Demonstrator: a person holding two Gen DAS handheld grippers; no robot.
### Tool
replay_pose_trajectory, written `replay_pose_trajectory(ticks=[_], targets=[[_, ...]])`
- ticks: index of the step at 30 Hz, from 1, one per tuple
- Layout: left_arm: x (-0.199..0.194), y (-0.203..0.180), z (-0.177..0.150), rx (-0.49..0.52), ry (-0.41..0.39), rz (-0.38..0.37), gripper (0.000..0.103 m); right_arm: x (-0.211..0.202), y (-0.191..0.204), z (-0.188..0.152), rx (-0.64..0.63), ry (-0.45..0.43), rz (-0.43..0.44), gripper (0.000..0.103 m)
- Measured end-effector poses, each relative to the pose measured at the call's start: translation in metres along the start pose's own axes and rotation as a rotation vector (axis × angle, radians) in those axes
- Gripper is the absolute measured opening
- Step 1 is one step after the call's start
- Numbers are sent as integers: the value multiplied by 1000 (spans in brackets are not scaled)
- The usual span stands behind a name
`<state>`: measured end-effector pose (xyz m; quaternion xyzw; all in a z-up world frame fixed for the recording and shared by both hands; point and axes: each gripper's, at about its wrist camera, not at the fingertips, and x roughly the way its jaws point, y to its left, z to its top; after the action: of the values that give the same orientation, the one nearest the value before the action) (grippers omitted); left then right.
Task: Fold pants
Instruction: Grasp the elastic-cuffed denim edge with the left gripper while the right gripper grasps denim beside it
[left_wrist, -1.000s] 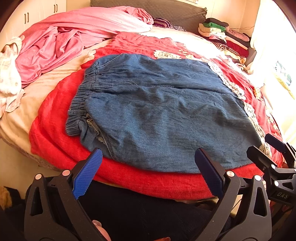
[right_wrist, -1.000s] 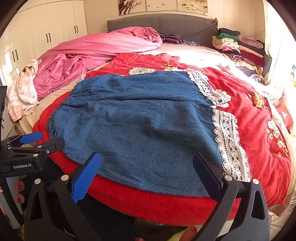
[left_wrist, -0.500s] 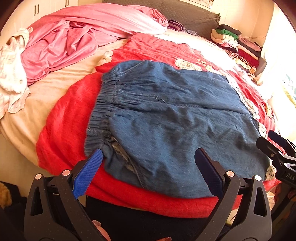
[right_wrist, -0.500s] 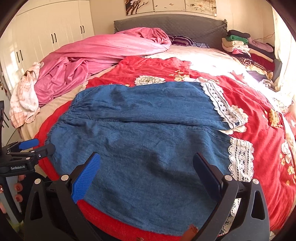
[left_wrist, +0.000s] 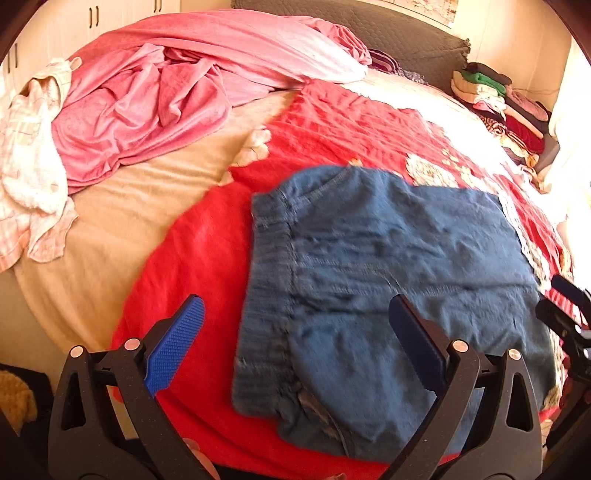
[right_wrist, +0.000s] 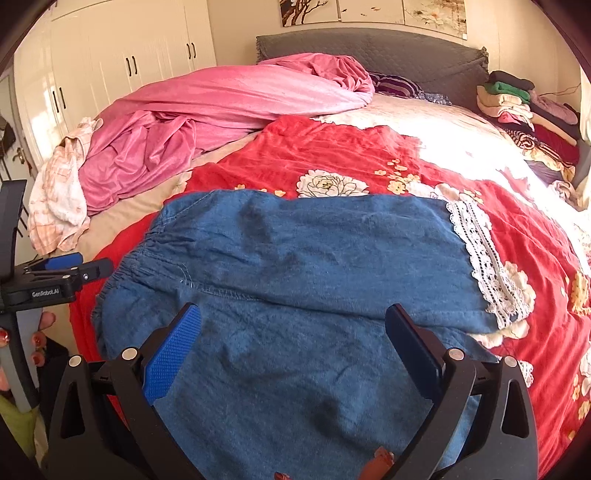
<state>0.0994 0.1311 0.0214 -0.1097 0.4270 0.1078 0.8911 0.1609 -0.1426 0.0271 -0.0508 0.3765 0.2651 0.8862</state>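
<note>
your left gripper (left_wrist: 295, 339) and right gripper (right_wrist: 293, 339): matte black speckled frames, triangular cutouts, silver pivot screws, knurled blue pads (right_wrist: 171, 350). white "genrobot.ai" lettering on the left unit's side. red polish on your fingernails (right_wrist: 37, 338).

The pants (left_wrist: 388, 295) are smeared by motion blur in the left wrist view, so the waistband (left_wrist: 273, 258) stitching cannot be made out. At 3 o'clock there, the right tongs (left_wrist: 567, 306) are cut by the frame edge, so their spread is unclear. In the right wrist view the pants' near edge drops out at 6 o'clock behind the tongs' black frame, and the lower leg's lace hem (right_wrist: 524, 369) is mostly hidden at 4 o'clock. At 9 o'clock a hand (right_wrist: 37, 332) shows only fingertips behind the left tongs (right_wrist: 79, 264). The stacked clothes (right_wrist: 517, 99) at 2 o'clock are too small to tell apart.
</note>
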Motion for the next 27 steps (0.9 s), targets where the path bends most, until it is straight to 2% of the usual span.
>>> replay_pose_trajectory(ticks=[5,9,16,19,23,27], targets=[[18,18,31,-27,0,22,94,18,3,19,-38,14,2,99],[37,26,55,-3,19,17,94,35,-2,41,1,32,68,99],[79,27,79,102,104,-65,94,71,-2,78,-43,70,42,99],[95,30,83,109,120,-95,94,90,1,90,-83,98,48,99],[109,36,85,95,125,-189,94,117,2,101,-124,140,53,99],[123,34,89,142,107,-155,92,143,0,111,-153,191,57,99]])
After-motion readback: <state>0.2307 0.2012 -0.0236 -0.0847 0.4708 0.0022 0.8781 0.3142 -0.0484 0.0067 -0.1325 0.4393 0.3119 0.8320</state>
